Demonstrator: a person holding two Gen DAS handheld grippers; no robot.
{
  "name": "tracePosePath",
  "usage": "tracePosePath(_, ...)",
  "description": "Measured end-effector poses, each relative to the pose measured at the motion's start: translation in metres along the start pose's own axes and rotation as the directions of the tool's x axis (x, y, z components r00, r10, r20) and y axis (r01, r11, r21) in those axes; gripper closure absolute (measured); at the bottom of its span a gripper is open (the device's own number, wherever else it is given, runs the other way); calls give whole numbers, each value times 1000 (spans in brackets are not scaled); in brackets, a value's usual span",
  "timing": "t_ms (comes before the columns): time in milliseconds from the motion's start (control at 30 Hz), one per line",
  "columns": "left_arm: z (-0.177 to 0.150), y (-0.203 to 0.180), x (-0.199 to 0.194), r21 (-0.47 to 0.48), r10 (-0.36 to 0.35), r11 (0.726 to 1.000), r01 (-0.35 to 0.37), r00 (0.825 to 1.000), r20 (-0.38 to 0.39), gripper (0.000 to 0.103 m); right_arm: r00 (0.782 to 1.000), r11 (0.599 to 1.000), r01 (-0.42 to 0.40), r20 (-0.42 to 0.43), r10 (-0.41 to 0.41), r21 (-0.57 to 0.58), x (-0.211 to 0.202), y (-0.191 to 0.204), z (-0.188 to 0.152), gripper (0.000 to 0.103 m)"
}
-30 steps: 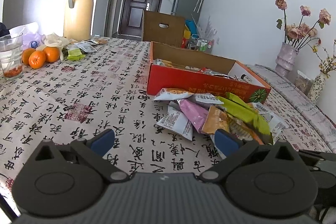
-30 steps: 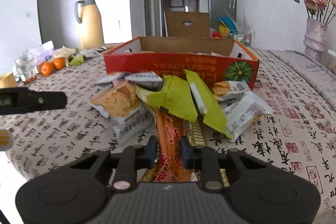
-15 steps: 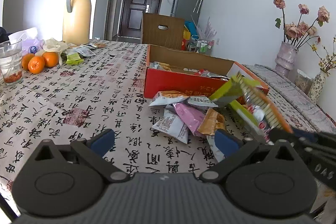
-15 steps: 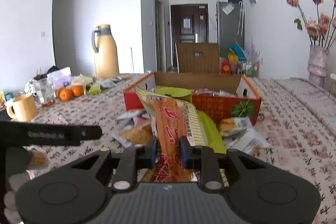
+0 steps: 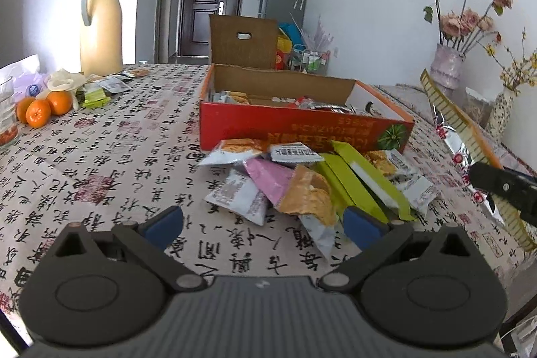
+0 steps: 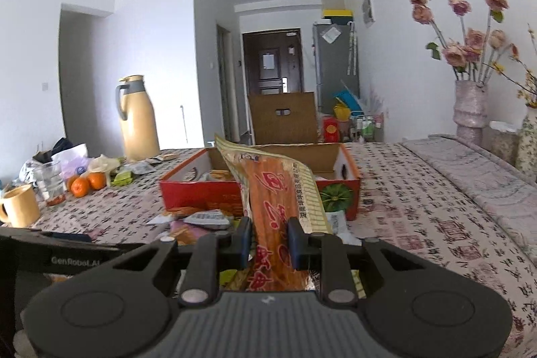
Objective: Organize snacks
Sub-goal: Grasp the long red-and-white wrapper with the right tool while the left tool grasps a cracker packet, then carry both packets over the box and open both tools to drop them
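Note:
A red cardboard box [image 5: 302, 131] with several packets inside stands on the patterned table; it also shows in the right wrist view [image 6: 198, 195]. A pile of snack packets [image 5: 302, 187] lies in front of it. My right gripper [image 6: 268, 239] is shut on a long orange snack packet [image 6: 272, 190], held up in the air in front of the box; the packet also shows in the left wrist view [image 5: 463, 146] at the right. My left gripper [image 5: 261, 223] is open and empty, low over the table just before the pile.
A tan thermos jug [image 5: 100, 26], oranges [image 5: 43, 108], a glass [image 6: 50, 182] and a yellow mug [image 6: 20, 205] stand at the table's left. Vases with dried flowers [image 5: 449, 69] stand at the right. A brown carton [image 5: 243, 41] is behind the red box.
My right gripper has lifted the orange packet off the pile and raised it high in front of the box. My left gripper has stayed open, shifting only slightly.

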State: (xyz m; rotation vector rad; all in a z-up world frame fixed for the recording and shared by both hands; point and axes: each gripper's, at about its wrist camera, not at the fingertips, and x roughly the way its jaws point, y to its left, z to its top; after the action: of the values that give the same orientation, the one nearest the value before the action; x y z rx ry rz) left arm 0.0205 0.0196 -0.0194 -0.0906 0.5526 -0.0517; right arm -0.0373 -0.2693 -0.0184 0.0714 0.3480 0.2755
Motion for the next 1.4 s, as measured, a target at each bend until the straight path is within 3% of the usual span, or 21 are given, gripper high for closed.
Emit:
tracePosePath(433,2,-30,26,70,10,998,-8,1000,-28,0,999,999,-4,-49,6,48,17,-22,-14,81)
tracePosePath(567,3,-43,37,105,15,994,-13,1000,-25,10,998,998,-1,-61,5,58,22,-26,-16,81)
tracePosePath(633,3,-48,42,117,21,993,-18,999,-27,20,998,998,-3,-67,7,63,25,-28,-18,81)
tracePosePath(733,1,-52,49,113,21,993,-16,999,-46,43,997,998,-9,-72,14,68,27,-30,-19,81)
tracePosePath(800,0,-50,51,105,11,995,-6,999,-53,66,997,997,-12,-74,17,71,29,-32,-20,81)
tracePosePath(900,1,-48,49,94,-6,996,10,999,-47,76,997,997,-15,-78,21,77,31,-34,-22,81)
tracePosePath(967,2,-49,45,96,-19,995,23,999,-40,80,996,997,-16,-81,22,80,33,-35,-22,81)
tracePosePath(1400,19,-52,23,109,-41,993,36,998,42,81,998,997,-11,-64,16,81,38,-38,-18,81)
